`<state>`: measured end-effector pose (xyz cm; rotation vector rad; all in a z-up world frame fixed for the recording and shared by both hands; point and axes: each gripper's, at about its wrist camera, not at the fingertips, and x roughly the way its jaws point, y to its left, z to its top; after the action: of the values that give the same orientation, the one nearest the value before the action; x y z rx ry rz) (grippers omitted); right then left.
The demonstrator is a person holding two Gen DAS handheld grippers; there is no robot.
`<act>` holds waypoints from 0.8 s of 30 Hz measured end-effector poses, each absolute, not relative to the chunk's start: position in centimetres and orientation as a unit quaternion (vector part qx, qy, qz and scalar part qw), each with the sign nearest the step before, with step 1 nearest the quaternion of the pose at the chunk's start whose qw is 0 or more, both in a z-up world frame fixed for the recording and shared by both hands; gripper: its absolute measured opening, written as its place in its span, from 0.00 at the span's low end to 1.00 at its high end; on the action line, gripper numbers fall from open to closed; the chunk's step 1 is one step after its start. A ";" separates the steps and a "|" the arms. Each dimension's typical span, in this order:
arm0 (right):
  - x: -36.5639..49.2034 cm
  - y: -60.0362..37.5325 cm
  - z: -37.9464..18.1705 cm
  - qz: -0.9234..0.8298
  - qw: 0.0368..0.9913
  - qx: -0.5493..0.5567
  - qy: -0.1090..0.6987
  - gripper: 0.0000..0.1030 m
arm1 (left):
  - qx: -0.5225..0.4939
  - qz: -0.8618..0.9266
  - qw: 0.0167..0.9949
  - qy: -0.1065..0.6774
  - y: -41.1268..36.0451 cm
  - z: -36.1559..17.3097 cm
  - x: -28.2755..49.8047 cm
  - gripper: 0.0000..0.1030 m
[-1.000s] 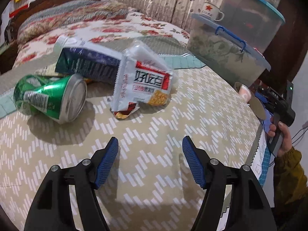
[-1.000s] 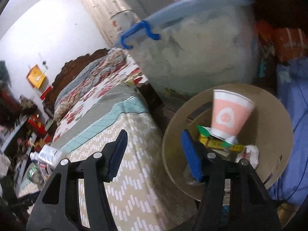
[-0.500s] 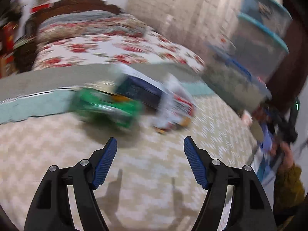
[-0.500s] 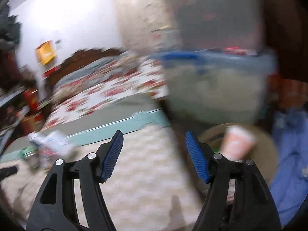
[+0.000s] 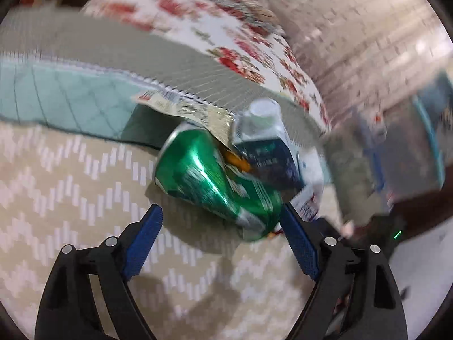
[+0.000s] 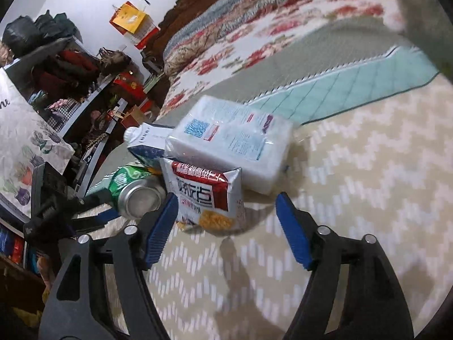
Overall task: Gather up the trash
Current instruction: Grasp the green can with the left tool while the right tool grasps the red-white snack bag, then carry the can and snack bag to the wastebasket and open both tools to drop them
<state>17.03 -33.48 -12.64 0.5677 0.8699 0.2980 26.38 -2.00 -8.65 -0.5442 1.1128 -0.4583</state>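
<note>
Trash heap on zigzag-patterned bedcover [image 5: 70,175]: green can [image 5: 215,181] lying on side, blue-white carton [image 5: 269,147], red-white snack bag [image 6: 209,195], white tissue pack [image 6: 232,144], all touching. Left gripper [image 5: 220,235] jaws spread wide, just been opening; can's near end sits between blue pads, no pad pressing it. Right gripper [image 6: 226,221] also wide, just been opening; snack bag's lower edge between fingertips, untouched. Left gripper visible beside can in right view.
</note>
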 end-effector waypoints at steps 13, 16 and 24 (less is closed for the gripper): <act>14.7 -29.8 -12.7 0.192 0.856 0.271 0.396 0.22 | -0.253 -0.229 0.800 0.494 -3.7 -8.1 25.3 0.14; 11.6 -29.9 -11.9 0.187 0.867 0.268 0.378 0.20 | -0.235 -0.237 0.805 0.491 -3.7 -7.8 23.0 0.14; 4.2 -33.7 -10.9 0.143 0.883 0.297 0.334 0.13 | -0.147 -0.276 0.819 0.481 -7.5 -6.3 17.1 0.14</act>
<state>4.21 -33.72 -10.87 0.6180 0.6958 0.2967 17.11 -7.48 -6.30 -0.3130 1.0251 -0.5876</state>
